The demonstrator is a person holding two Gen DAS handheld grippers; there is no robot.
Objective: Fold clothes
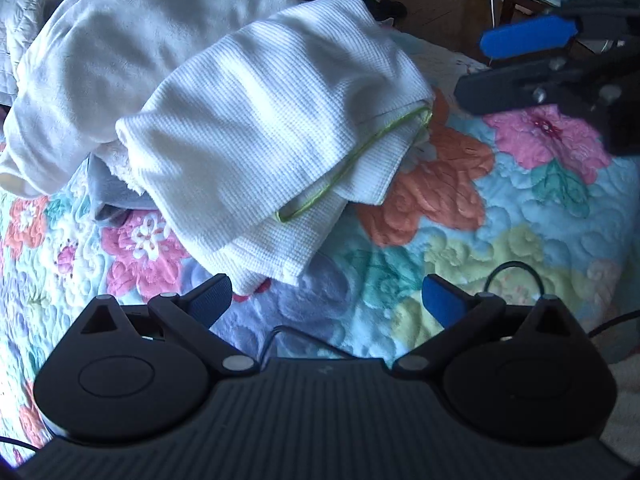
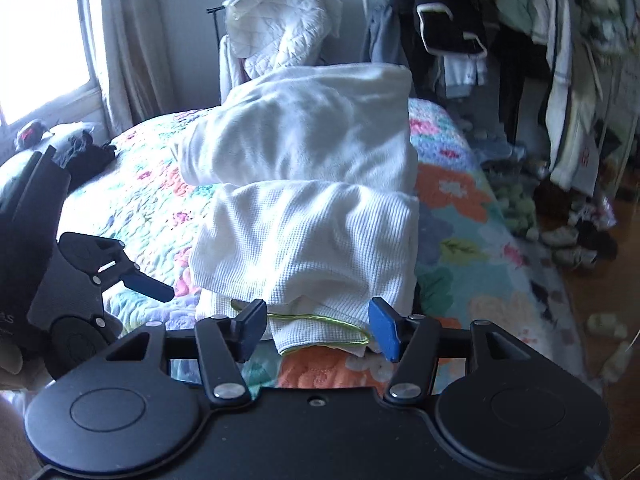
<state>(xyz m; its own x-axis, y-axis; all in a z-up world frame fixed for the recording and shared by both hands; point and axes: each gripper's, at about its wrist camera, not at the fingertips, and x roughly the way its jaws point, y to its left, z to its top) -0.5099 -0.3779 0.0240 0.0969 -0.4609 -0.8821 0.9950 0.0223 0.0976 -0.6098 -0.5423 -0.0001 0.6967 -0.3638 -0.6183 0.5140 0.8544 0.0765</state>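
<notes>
Left wrist view: folded white waffle towel (image 1: 256, 120) is lying on the floral quilt (image 1: 460, 216).
Left gripper (image 1: 326, 300) and right gripper (image 2: 316, 326) are both hanging open, holding nothing, just beside its green-edged corner.

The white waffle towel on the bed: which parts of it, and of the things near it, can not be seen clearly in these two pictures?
- Waffle towel, left wrist view: its lower layers are covered by its own top fold.
- Same towel, right wrist view: its near edge with the green trim is partly behind the right gripper.
- Grey cloth, left wrist view: mostly under the towel and the white blanket.
- Hanging clothes, right wrist view: blurred.
</notes>
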